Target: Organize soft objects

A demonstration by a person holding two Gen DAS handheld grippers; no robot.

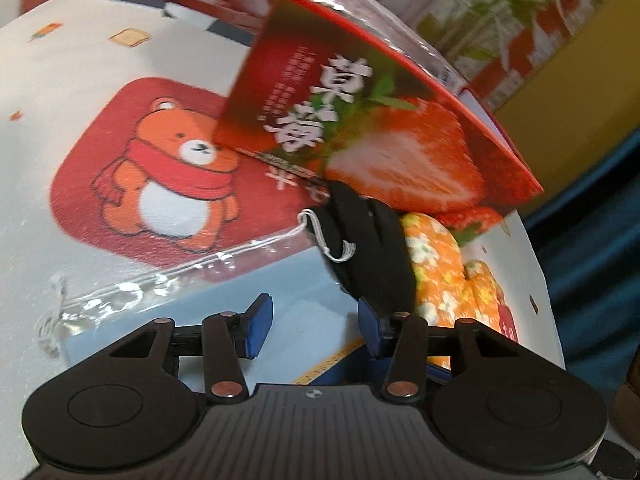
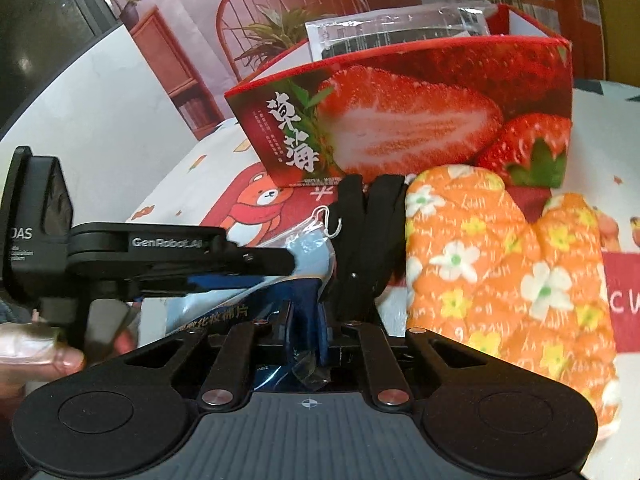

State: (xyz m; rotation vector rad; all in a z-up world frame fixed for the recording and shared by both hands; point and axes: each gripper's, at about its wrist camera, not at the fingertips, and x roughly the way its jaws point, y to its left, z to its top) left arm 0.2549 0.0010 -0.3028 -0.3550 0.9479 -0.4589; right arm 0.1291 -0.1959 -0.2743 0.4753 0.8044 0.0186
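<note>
Right gripper (image 2: 306, 340): jaws pressed together, pinching the clear plastic edge of the light-blue cotton-pad packet (image 2: 280, 280). Left gripper (image 1: 316, 328): jaws spread part-way, nothing between the pads; light-blue face of the packet directly below them, packet's clear drawstring end (image 1: 120, 292) trailing off to the left. In the right wrist view, left gripper (image 2: 264, 264) reaching across from the left over the same packet.

Just beyond the packet, black gloves (image 2: 360, 248) with a white tag loop, lying against the orange flowered oven mitt (image 2: 500, 272). Behind these, open strawberry-print box (image 2: 400, 120) standing on the bear-print cloth (image 1: 120, 140), a clear-wrapped item (image 2: 400, 32) already poking out of its top.

Probable step: lifting the packet toward the box. Advice: keep the right pinch firm on the film, since slippery plastic can slide out; close the left jaws on the packet's body or drawstring end before lifting, to stop sagging; avoid snagging the glove tag; lift clear of the box's front wall, then lower inside beside the wrapped item.
</note>
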